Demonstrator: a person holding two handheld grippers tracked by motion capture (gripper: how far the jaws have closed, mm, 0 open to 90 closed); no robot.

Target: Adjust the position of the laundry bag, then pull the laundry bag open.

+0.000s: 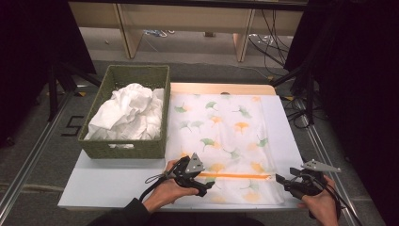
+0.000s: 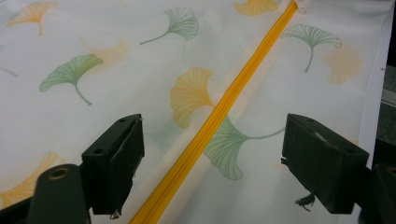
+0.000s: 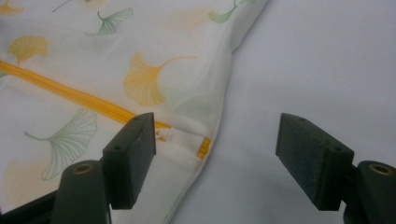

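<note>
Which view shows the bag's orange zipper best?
The left gripper view: the zipper runs sharp and close between open jaws. The high view shows it as a thin line; the right gripper view catches its end.

The bag (image 1: 226,141) is cut off in both gripper views: in the left gripper view its cloth (image 2: 140,70) runs past the top, left and bottom edges and the zipper (image 2: 219,112) leaves at top and bottom, and in the right gripper view it passes the left and top edges. In the high view the left gripper (image 1: 207,181) covers the zipper's left end, and the zipper pull is too small to tell. Left of the bag, the white cloth (image 1: 127,115) hides the basket (image 1: 122,148) floor.
</note>
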